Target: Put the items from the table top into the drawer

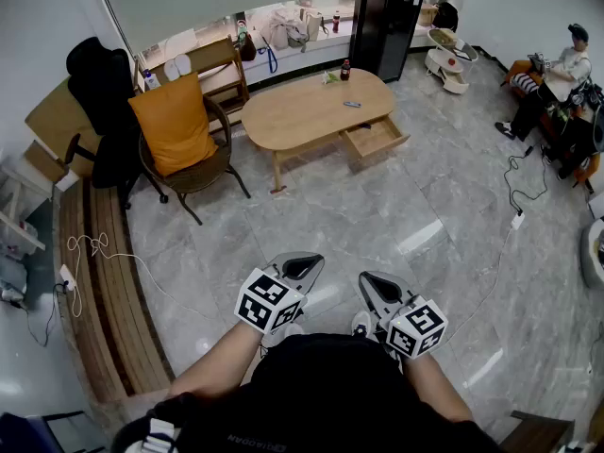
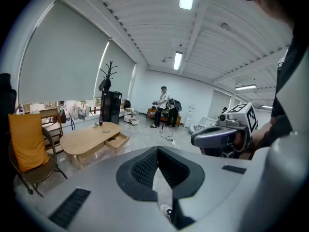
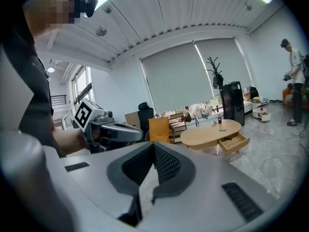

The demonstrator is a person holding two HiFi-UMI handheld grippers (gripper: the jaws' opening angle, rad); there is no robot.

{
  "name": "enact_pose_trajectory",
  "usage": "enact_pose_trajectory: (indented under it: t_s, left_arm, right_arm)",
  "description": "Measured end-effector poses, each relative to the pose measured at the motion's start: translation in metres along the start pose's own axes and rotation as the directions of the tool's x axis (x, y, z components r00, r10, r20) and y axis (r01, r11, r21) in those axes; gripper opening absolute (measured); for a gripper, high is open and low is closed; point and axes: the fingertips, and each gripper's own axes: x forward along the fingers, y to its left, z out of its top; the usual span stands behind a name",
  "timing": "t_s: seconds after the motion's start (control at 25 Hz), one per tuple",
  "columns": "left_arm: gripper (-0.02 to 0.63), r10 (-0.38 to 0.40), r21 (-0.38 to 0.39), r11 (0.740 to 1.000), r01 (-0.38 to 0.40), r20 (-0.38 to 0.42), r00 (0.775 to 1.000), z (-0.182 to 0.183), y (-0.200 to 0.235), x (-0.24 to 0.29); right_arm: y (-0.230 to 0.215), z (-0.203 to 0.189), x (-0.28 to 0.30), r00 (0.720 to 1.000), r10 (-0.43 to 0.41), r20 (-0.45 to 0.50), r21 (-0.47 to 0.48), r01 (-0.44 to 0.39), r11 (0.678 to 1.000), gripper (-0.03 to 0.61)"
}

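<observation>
Far ahead stands an oval wooden table [image 1: 302, 113] with its drawer [image 1: 375, 138] pulled open at the front right. On the top are a dark bottle [image 1: 345, 69], a small green item [image 1: 330, 77] and a flat remote-like thing [image 1: 352, 104]. Both grippers are held close to my body, well short of the table. The left gripper [image 1: 302, 266] and right gripper [image 1: 377, 285] are side by side, both shut and with nothing in them. In the left gripper view the table [image 2: 91, 135] and drawer [image 2: 117, 141] lie beyond the shut left gripper [image 2: 157, 151]. The right gripper [image 3: 153, 148] faces the table [image 3: 211, 132].
A wicker chair with an orange cushion [image 1: 177, 124] stands left of the table. A black cabinet [image 1: 385, 26] is behind it. A wooden bench [image 1: 104, 281] runs along the left. A person [image 1: 559, 75] sits at the far right, with cables [image 1: 517, 192] on the grey floor.
</observation>
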Motion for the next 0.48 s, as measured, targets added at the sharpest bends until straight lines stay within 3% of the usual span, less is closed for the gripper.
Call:
enact_pose_trajectory:
  t_s: [0.48]
  left_arm:
    - [0.005, -0.006, 0.001, 1.0, 0.006, 0.004, 1.0, 0.0024, -0.0041, 0.0015]
  right_arm:
    - [-0.0011, -0.0011, -0.001, 1.0, 0.009, -0.018, -0.012, -0.009, 1.0, 0.003]
